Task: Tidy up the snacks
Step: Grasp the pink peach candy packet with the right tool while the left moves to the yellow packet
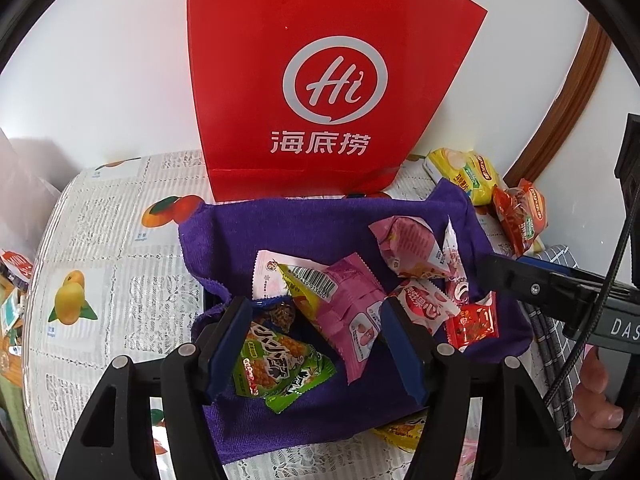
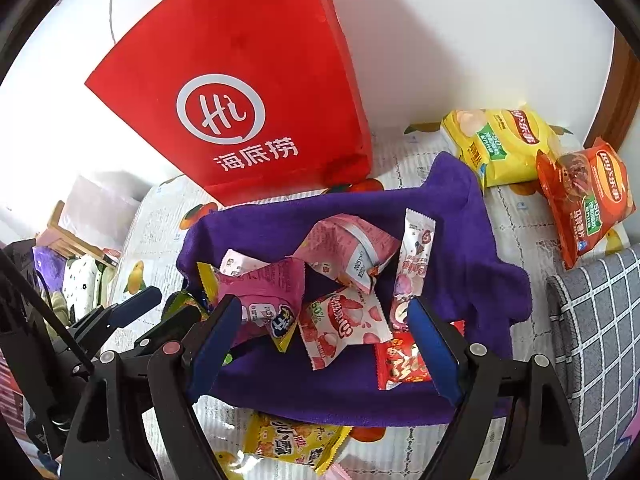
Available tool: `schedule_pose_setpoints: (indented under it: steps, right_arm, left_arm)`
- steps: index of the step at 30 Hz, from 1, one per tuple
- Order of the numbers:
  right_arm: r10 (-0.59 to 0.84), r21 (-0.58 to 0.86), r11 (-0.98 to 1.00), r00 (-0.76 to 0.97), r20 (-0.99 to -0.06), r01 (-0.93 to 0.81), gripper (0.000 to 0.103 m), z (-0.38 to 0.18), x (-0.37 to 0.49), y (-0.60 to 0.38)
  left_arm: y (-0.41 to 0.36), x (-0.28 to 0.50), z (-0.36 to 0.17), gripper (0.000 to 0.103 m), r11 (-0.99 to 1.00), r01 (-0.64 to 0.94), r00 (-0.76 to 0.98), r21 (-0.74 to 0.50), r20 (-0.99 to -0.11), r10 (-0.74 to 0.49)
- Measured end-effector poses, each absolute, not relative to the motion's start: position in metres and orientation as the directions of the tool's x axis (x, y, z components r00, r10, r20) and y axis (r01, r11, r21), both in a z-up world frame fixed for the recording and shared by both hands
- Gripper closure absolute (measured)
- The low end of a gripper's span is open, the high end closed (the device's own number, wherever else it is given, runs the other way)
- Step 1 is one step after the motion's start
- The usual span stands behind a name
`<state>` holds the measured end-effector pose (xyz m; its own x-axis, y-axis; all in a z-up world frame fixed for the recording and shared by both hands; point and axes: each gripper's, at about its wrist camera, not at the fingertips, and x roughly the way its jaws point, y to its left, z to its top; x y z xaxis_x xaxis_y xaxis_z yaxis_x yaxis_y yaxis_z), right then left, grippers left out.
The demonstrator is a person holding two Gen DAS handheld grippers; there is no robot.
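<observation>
A purple cloth-lined box [image 1: 280, 224] [image 2: 460, 240] holds several snack packets: a green packet [image 1: 280, 368], a pink packet [image 1: 352, 300] [image 2: 264, 296], a strawberry packet [image 1: 424, 304] [image 2: 340, 328] and a small red packet [image 1: 472, 324] [image 2: 400, 364]. My left gripper [image 1: 316, 344] is open above the box, over the green and pink packets. My right gripper [image 2: 324, 344] is open above the strawberry packet. It shows in the left wrist view [image 1: 520, 276] at the right.
A red paper bag [image 1: 332, 80] [image 2: 240, 100] stands behind the box against the white wall. Yellow [image 2: 500, 140] and orange [image 2: 584, 196] chip bags lie at the back right. A yellow packet [image 2: 292, 444] lies in front of the box. A grey checked cushion [image 2: 600, 340] is right.
</observation>
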<state>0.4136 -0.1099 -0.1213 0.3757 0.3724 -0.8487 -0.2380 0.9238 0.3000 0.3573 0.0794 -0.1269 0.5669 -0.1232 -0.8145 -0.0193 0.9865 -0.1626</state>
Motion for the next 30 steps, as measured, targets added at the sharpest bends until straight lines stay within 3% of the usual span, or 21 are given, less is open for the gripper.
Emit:
schedule_pose_setpoints:
  steps: [30]
  right_arm:
    - [0.344,0.26,0.937,0.494,-0.799,-0.233,0.019,-0.086,0.35,-0.122]
  left_arm:
    - [0.088,0.336,-0.091,0.038,0.984,0.002,0.615,-0.178,-0.775,-0.142]
